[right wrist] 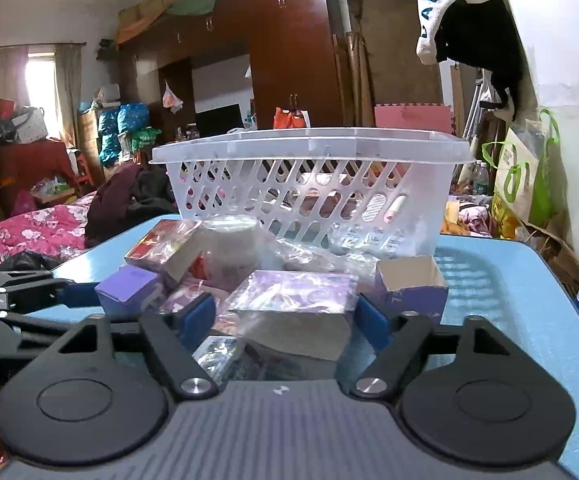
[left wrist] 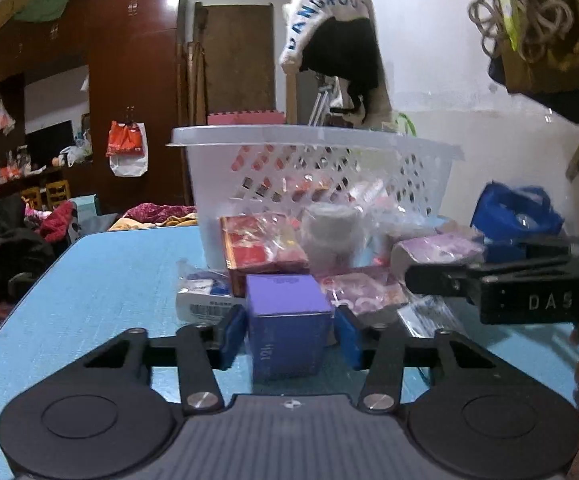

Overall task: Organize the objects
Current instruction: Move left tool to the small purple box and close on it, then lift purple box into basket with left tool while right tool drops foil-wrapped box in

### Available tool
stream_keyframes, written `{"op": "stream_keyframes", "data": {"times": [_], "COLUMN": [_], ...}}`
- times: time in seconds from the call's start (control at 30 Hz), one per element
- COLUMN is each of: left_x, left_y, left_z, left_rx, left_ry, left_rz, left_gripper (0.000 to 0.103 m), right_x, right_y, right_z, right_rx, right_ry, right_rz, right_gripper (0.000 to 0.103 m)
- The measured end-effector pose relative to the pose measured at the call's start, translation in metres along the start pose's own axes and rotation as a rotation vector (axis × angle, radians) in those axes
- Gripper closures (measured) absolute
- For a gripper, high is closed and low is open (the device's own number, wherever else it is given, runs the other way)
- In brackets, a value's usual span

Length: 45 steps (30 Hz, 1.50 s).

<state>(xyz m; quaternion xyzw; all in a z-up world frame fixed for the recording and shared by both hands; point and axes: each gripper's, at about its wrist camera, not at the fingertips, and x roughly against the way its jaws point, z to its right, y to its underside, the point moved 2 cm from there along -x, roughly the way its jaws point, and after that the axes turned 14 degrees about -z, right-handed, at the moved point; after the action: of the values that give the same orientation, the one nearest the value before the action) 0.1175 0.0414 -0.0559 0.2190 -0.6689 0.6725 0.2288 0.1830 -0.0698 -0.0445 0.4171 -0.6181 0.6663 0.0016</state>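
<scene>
Left wrist view: left gripper [left wrist: 289,330] sits low centre, jaws straddling a purple box [left wrist: 287,322] that stands on the blue table [left wrist: 101,280]. Both blue pads [left wrist: 233,334] look flush w/ the box sides, so I read it as clamped on the box. White slotted basket [left wrist: 313,172] is upper centre, behind a heap of loose items: red packet [left wrist: 263,246] in clear wrap, white tub [left wrist: 329,232], lilac wrapped pack [left wrist: 437,254], small white carton w/ barcode [left wrist: 205,300] at left. Right gripper's black arm pokes in at mid right, printed "DAS" then cut off. Box front shows pale digits, maybe "121", too faint to be sure. Hanging white garment at top reads "DANGROU", edge cut off.

Right wrist view: right gripper [right wrist: 285,322] low centre, jaws either side of the lilac wrapped pack [right wrist: 301,300]; pads appear to touch both ends, so prob. gripping it, tho the wrap hides the contact line. Purple box [right wrist: 129,288] is mid left w/ the left gripper's blue pad against it. Open-topped purple carton [right wrist: 411,288] mid right. Basket [right wrist: 309,184] above centre already holds some items, seen thru the slots; can't ID them. Blue sign w/ white characters at far right edge, unreadable.

Progress, as I judge it: partway. Some stuff is in the basket, but most of the heap is on the table, incl. the two pieces now in the jaws.
</scene>
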Motion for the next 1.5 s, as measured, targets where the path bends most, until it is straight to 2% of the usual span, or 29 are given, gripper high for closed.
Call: {"op": "stream_keyframes", "data": {"times": [0.3, 0.57, 0.7, 0.83, 0.97, 1.13, 1.23, 1.33, 1.47, 1.5], "left_x": [0.019, 0.027, 0.035, 0.049, 0.062, 0.071, 0.056, 0.020, -0.029, -0.036], "left_y": [0.000, 0.000, -0.001, -0.002, -0.021, -0.083, -0.129, -0.165, -0.179, -0.178], "left_z": [-0.008, -0.016, -0.019, -0.019, -0.019, -0.024, -0.025, -0.027, -0.035, -0.038], "left_rx": [-0.006, -0.003, -0.002, -0.006, 0.001, 0.032, 0.050, 0.085, 0.146, 0.167], "left_ry": [0.008, 0.016, 0.036, 0.057, 0.098, 0.149, 0.143, 0.140, 0.174, 0.187], "left_rz": [0.077, 0.102, 0.142, 0.195, 0.230, 0.286, 0.267, 0.178, 0.070, 0.056], "left_gripper": [0.056, 0.056, 0.056, 0.056, 0.056, 0.056, 0.056, 0.056, 0.052, 0.049], "right_x": [0.003, 0.014, 0.024, 0.044, 0.066, 0.071, 0.054, 0.030, -0.003, -0.010], "right_y": [0.000, 0.006, 0.003, -0.003, -0.024, -0.084, -0.123, -0.150, -0.160, -0.161], "right_z": [0.003, -0.005, -0.001, 0.007, 0.009, 0.017, 0.026, 0.035, 0.036, 0.037], "right_rx": [-0.026, 0.011, 0.011, -0.011, 0.006, 0.030, 0.033, 0.029, 0.056, 0.055], "right_ry": [-0.029, -0.003, 0.012, -0.015, -0.035, -0.052, -0.044, -0.043, -0.013, -0.003], "right_rz": [0.015, 0.042, 0.080, 0.131, 0.186, 0.210, 0.177, 0.124, 0.041, 0.029], "right_gripper": [0.032, 0.032, 0.032, 0.032, 0.032, 0.032, 0.032, 0.032, 0.028, 0.021]}}
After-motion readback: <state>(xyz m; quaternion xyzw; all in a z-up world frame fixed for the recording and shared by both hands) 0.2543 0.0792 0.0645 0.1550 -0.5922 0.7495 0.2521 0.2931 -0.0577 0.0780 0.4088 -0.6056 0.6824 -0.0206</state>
